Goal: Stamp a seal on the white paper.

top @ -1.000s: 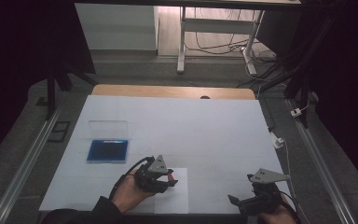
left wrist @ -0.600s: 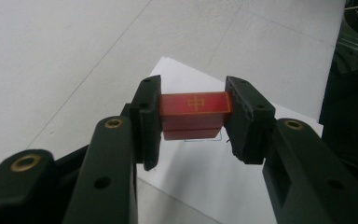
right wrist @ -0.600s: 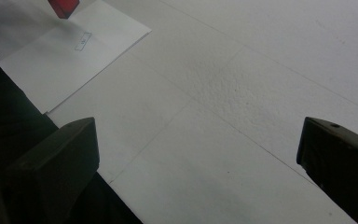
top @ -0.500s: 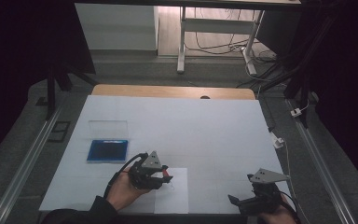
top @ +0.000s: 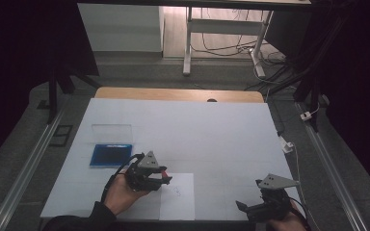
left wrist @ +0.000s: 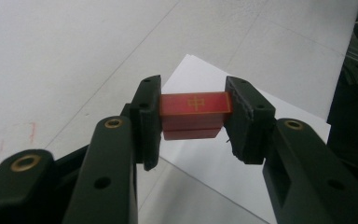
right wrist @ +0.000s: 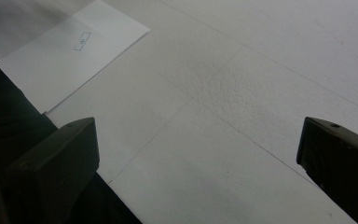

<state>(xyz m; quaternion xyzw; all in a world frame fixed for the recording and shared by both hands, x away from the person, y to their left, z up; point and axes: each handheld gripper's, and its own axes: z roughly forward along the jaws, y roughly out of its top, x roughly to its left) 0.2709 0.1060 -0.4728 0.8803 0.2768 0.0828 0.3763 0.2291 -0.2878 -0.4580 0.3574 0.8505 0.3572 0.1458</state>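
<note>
A small red stamp block (left wrist: 195,114) with a gold character on its face sits squeezed between my left gripper's (left wrist: 193,116) jaws; the gripper is shut on it. It hangs just above the left part of a white paper sheet (top: 178,204), and from above the stamp (top: 163,172) shows as a red spot at the left gripper (top: 163,176). The sheet carries a small stamped mark (top: 178,191), which appears blue (right wrist: 82,40) in the right gripper view. My right gripper (top: 248,208) rests near the table's front right, open, with nothing between its jaws (right wrist: 196,144).
A blue ink pad box (top: 111,155) with its clear lid (top: 112,133) raised lies left of the sheet. The white table cover (top: 197,130) stretches back to a wooden edge (top: 178,94). Metal rails (top: 24,173) run along both sides.
My left gripper has drawn back to the left and slightly away from the sheet's middle with the stamp, uncovering the stamped mark. The right gripper has stayed put.
</note>
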